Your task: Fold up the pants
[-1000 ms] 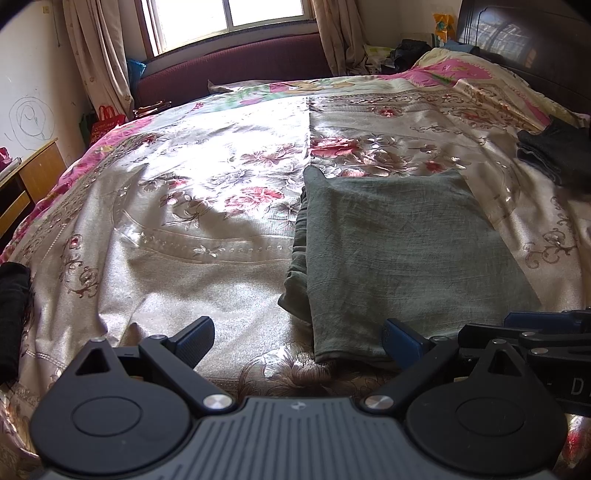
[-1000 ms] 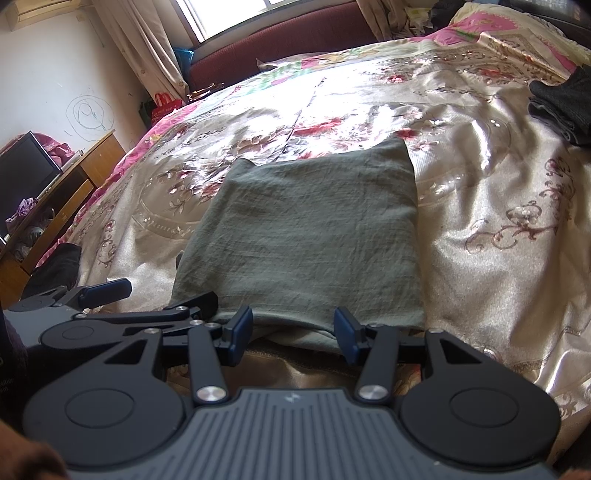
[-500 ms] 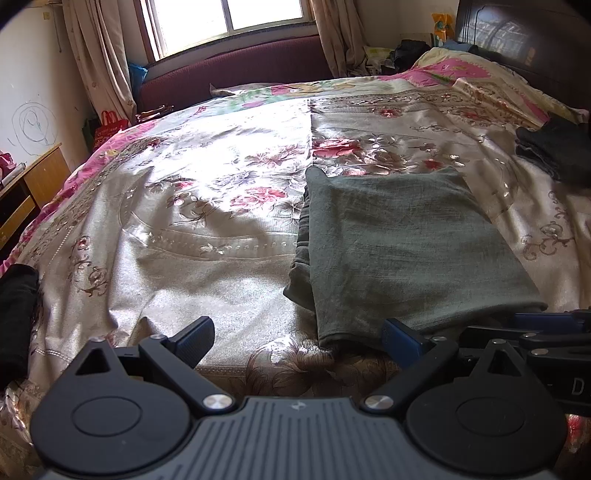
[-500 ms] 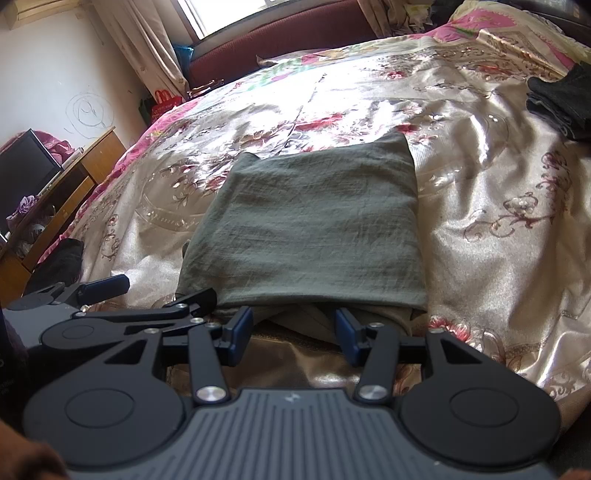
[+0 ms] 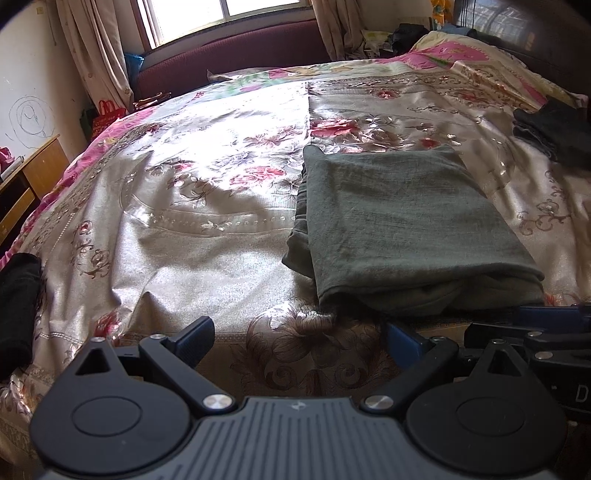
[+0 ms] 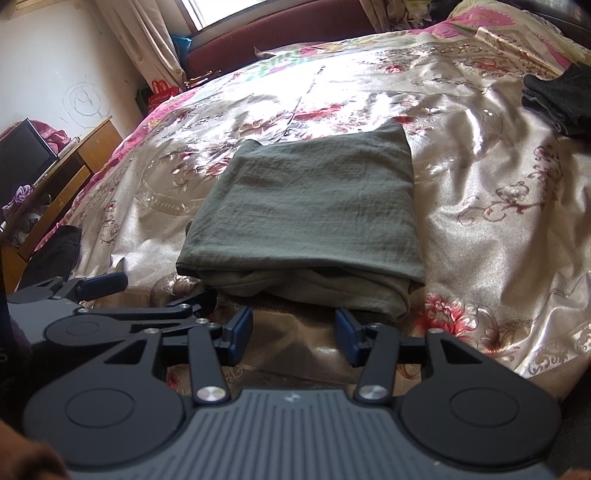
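Where the flowered satin bedspread (image 5: 207,258) is spread across the bed, the following items are recorded.

Pants (image 5: 402,225): grey-green, crinkled cloth, folded into a flat rectangular stack. They are laid on the bedspread toward the near edge, right of centre in the left wrist view and central in the right wrist view. The near edge shows several loose layers tucked under the smooth top layer; a bunched fold is seen along the left side.

Left gripper (image 5: 299,339): held low over the near border of the bedspread, left of the pants. Its jaws are spread wide with nothing between them; only bedspread is seen in the gap. No contact with the pants is shown.

Right gripper (image 6: 293,330): held just short of the near edge of the pants, pointing at them. Its jaws are parted about halfway and empty; the blue pads (image 6: 240,328) are seen clear of the cloth, with shadowed bedspread between them.

Dark folded garments (image 5: 554,129): placed at the far right of the bed, well apart from the pants.

Black cloth (image 5: 16,306): lying at the left edge of the bed.

Wooden cabinet (image 6: 66,173): set against the left wall, with a dark screen (image 6: 22,155) on it.

Window (image 5: 221,14): bright, flanked by beige curtains (image 5: 99,59), above a maroon bench (image 5: 236,59) at the far side of the bed.
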Available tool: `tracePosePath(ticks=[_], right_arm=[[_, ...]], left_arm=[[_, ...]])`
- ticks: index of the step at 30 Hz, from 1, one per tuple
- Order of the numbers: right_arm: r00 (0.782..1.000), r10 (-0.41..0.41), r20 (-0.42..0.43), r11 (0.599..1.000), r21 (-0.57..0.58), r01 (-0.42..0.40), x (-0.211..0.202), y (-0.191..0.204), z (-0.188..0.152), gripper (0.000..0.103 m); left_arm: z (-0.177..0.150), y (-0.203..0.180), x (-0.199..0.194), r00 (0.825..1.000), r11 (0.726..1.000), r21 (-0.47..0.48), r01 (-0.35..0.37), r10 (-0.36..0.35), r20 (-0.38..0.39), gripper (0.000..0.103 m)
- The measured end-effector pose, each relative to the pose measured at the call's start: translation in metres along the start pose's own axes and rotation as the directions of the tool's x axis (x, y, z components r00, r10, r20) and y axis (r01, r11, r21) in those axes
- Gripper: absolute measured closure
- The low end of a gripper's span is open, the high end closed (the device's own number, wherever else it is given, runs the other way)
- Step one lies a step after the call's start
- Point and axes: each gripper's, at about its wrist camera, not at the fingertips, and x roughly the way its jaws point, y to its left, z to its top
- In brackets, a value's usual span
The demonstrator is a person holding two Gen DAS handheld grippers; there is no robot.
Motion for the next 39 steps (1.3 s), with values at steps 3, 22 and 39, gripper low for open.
tracePosePath(ticks=[3,22,39], right_arm=[[1.000,0.002,-0.006,1.000,0.001,-0.002,-0.002,0.001,-0.003,0.053],[0.999,-0.030,-0.020,1.000,-0.002,0.030,-0.012,-0.001,-0.010,0.053],[0.999,-0.028,-0.033,1.000,0.004,0.028,-0.012,0.001,-0.010,0.053]], left_arm=[[-0.002,-0.001,-0.003,1.000,1.000,0.005,-0.008,0.008,0.002,0.000],[-0.006,-0.011,-0.007,1.000,0.998,0.055,-0.026,0.026,-0.003,0.000],[-0.007,-0.009,-0.006,1.000,0.999,0.045,-0.025,0.025,-0.011,0.000]])
